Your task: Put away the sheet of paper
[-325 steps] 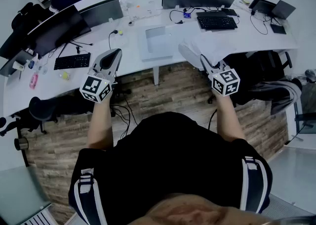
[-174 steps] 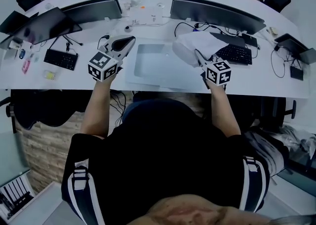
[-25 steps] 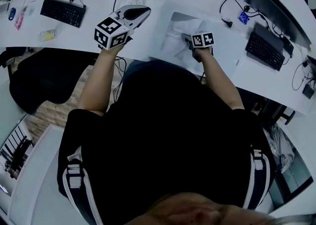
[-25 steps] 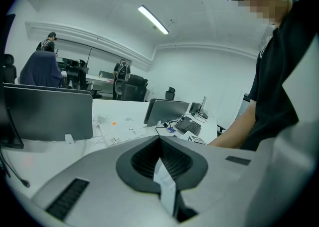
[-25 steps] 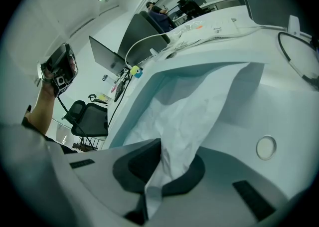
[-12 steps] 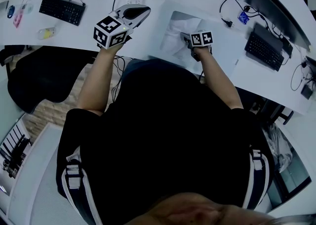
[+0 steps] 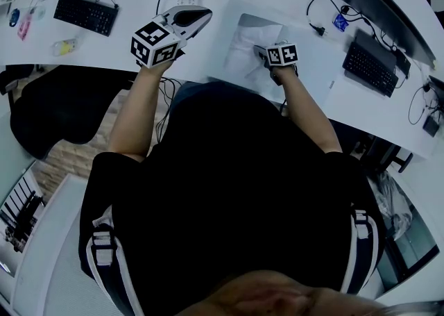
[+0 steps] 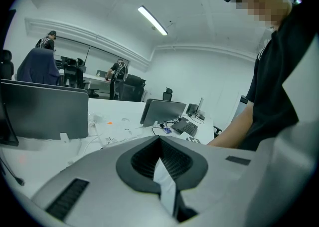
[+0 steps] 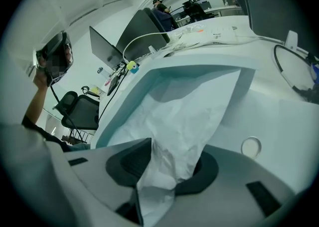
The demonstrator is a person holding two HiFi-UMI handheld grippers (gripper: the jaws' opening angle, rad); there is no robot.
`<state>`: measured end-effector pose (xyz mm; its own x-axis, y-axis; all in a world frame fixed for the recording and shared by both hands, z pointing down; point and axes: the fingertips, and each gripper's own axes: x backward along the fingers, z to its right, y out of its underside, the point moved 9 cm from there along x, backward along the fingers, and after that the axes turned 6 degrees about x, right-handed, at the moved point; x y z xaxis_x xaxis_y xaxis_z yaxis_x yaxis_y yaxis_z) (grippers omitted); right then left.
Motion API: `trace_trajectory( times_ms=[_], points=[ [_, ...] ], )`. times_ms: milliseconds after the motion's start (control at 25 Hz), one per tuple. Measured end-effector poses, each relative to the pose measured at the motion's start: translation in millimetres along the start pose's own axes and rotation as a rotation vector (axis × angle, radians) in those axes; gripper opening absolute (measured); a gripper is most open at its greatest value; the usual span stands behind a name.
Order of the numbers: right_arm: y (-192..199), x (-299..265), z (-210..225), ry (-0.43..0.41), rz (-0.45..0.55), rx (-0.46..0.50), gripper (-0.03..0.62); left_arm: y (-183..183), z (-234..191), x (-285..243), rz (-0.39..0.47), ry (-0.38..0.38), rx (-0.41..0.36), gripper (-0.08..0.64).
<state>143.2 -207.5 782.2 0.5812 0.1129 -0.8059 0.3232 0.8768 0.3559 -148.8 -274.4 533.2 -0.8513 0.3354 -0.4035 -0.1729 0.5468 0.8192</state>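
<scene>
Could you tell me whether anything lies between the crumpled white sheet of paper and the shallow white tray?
Nothing visible does. The crumpled white sheet of paper already lies in the shallow white tray, its near end loose between the jaws of the right gripper, which have just been opening.

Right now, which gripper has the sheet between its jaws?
The right gripper: the sheet of paper runs between its jaws, which have just been opening, and lies in the tray. The left gripper hangs apart over the desk, left of the tray.
</scene>
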Motion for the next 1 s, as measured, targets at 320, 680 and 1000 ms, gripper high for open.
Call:
trace_trajectory(
  times_ms=[320,680,1000],
  points=[
    [9,10,-2,0.086,-0.028,0.093,0.262,-1,5,0,-0.003,0.014,-0.008,0.018],
    [29,29,11,0.201,-0.024,0.074,0.308,-2,12,1,-0.006,0.025,-0.020,0.018],
    [47,47,21,0.242,-0.012,0.015,0.308,0,19,2,-0.005,0.033,-0.030,0.018]
  ],
)
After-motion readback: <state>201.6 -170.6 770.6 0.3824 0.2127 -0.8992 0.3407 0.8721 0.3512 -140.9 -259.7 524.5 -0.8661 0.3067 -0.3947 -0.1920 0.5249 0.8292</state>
